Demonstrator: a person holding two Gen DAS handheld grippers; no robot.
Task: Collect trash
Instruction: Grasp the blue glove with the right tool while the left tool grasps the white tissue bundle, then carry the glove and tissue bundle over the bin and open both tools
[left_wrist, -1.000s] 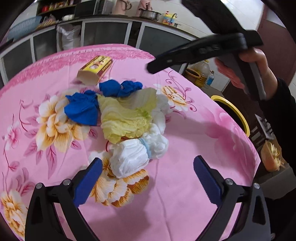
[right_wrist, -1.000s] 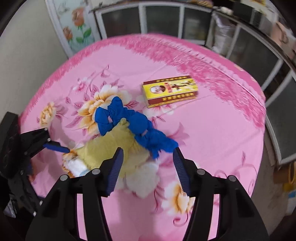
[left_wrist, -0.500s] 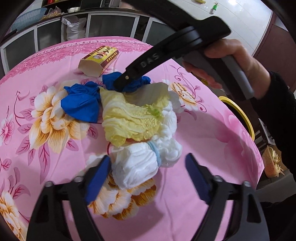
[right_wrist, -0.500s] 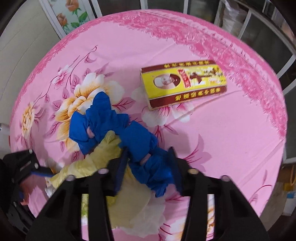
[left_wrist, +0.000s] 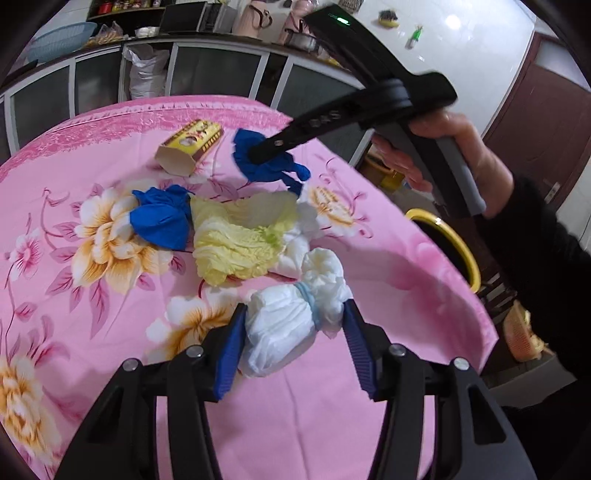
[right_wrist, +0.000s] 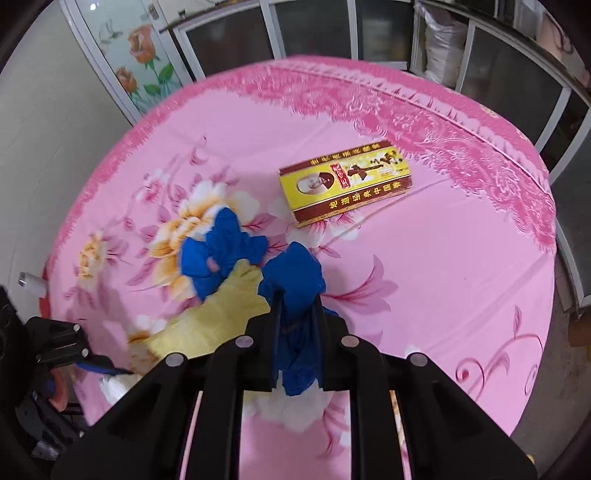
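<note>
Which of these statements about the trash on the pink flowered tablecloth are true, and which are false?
1. The right gripper is shut on a crumpled blue glove. True.
2. The yellow rectangular cardboard box is held between the left gripper's fingers. False: it lies on the pink flowered tablecloth, untouched.
3. The left gripper has a white bundle of tissue tied with a light blue band between its blue fingers. True.
4. Only one blue glove is present. False: a second crumpled blue glove lies beside the pale yellow cabbage leaf.

Left gripper (left_wrist: 293, 343) clasps white bundle (left_wrist: 286, 332) (blue-banded).
</note>
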